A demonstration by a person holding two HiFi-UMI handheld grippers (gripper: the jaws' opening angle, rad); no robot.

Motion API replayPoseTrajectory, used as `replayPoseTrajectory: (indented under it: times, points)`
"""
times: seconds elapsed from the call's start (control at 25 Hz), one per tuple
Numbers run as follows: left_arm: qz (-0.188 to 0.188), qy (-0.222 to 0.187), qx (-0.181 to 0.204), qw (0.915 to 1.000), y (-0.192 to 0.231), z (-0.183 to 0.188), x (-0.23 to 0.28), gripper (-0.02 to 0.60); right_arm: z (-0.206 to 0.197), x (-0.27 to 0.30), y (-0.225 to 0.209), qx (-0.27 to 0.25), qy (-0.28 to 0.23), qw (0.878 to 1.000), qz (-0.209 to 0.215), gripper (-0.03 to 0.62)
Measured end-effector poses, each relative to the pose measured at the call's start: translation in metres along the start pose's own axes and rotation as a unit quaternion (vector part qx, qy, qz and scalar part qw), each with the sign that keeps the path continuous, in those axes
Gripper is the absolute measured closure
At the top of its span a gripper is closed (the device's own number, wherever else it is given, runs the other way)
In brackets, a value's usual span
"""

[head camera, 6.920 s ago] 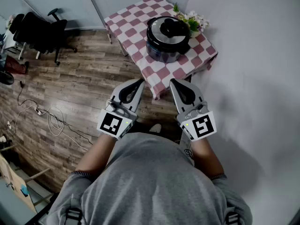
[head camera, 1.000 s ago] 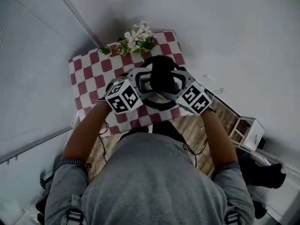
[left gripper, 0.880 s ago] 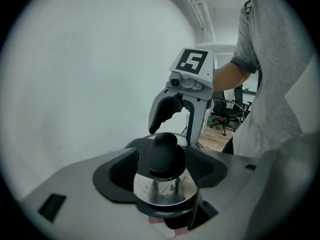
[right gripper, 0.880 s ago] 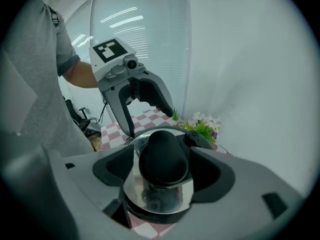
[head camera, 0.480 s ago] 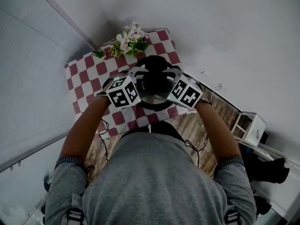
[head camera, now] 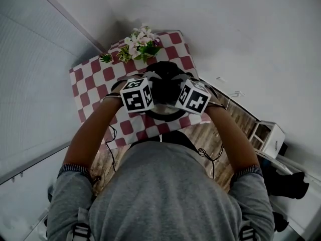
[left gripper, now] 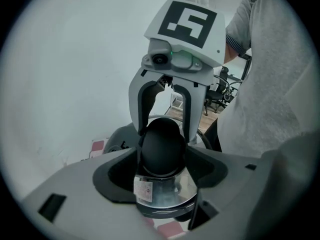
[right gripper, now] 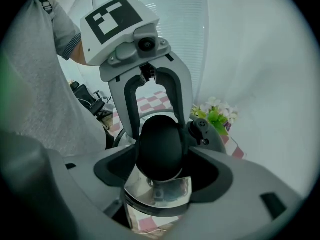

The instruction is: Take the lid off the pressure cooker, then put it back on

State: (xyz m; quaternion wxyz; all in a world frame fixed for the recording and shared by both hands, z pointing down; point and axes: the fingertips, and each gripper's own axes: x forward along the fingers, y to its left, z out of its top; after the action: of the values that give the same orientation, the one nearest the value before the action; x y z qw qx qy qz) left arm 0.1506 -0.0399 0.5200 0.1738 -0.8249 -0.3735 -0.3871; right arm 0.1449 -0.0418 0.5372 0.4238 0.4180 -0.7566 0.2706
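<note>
A: Which step are we performing?
B: We are approaching for lid removal. On the table [head camera: 93, 87], the pressure cooker [head camera: 169, 117] is sitting with its lid [left gripper: 167, 196] on. Next, we judge, comes clamping and twisting.
A: Grippers?
B: We are holding the left gripper [left gripper: 162, 154] at 9 o'clock and the right gripper [right gripper: 161, 156] at 3 o'clock. Both are standing wide apart, straddling the handle [head camera: 165, 87] and clamping nothing.

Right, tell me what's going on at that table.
A person stands over the checked table with a gripper in each hand, working on the pressure cooker. The left gripper and the right gripper face each other, each with its jaws either side of the black knob on the lid. The knob fills both gaps; whether they clamp it yet isn't clear. The lid sits on the pot, beside some flowers.
</note>
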Motion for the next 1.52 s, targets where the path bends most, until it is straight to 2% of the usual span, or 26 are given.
replayPoseTrajectory:
  times: [0.16, 0.52, 0.64, 1.24, 1.52]
  points:
    - [-0.025, 0.021, 0.006, 0.9995, -0.004, -0.004, 0.007, 0.258, -0.007, 0.006, 0.002, -0.01, 0.024, 1.0, 0.013, 0.265]
    - [-0.042, 0.059, 0.034, 0.9968, -0.005, -0.007, 0.02, 0.259, -0.012, 0.011, 0.001, -0.028, 0.06, 0.998, 0.021, 0.298]
    - [-0.041, 0.058, 0.04, 0.9967, -0.003, -0.006, 0.02, 0.279, -0.012, 0.011, 0.0, -0.032, 0.064, 0.997, 0.022, 0.301]
    - [-0.035, 0.045, 0.044, 0.9974, -0.002, 0.003, 0.01, 0.279, -0.007, 0.001, 0.001, -0.039, 0.075, 0.996, 0.025, 0.303]
    - [-0.024, 0.041, 0.05, 0.9976, -0.002, 0.01, -0.002, 0.279, 0.003, -0.011, 0.001, -0.05, 0.071, 0.996, 0.01, 0.303]
